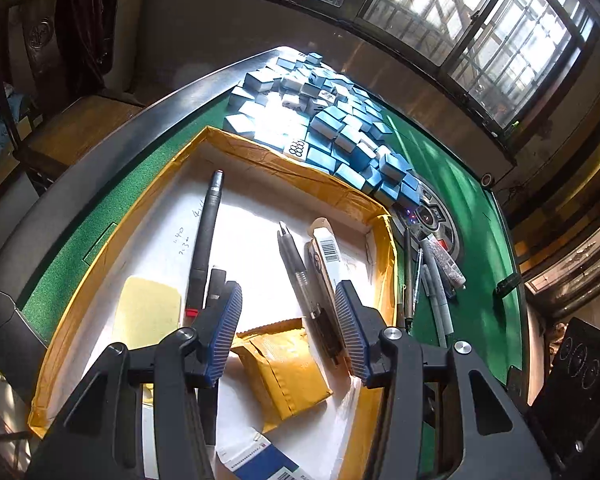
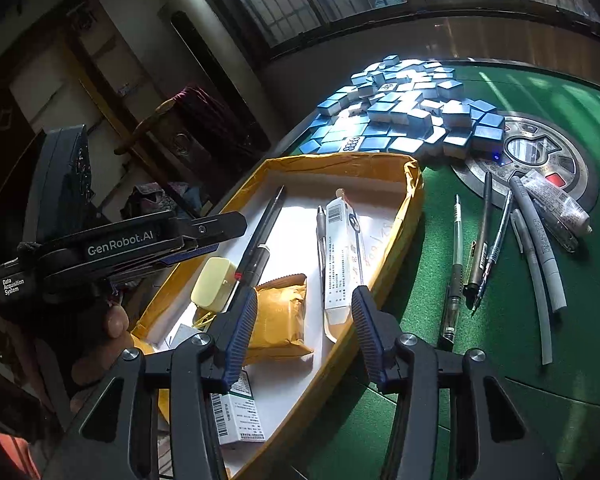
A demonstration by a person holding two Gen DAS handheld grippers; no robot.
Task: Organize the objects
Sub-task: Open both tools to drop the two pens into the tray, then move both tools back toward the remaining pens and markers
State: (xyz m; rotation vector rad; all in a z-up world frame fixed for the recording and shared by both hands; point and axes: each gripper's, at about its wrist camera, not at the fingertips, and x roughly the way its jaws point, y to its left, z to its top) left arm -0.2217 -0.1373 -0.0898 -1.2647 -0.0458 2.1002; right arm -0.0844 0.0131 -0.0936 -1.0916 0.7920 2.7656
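Two blue-padded grippers, left (image 1: 288,328) and right (image 2: 304,336), are held half-open and empty above the yellow-taped cardboard tray (image 2: 414,184); only the right view shows loose pens (image 2: 480,248) at centre right.

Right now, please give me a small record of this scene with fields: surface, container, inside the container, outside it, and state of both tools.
surface: green felt table
container: shallow tray with yellow taped rim
inside: long black pen, yellow packet, white barcoded box, pale yellow block
outside: loose pens on the felt, pile of blue tiles beyond the tray
left tool: open, holding nothing
right tool: open, holding nothing
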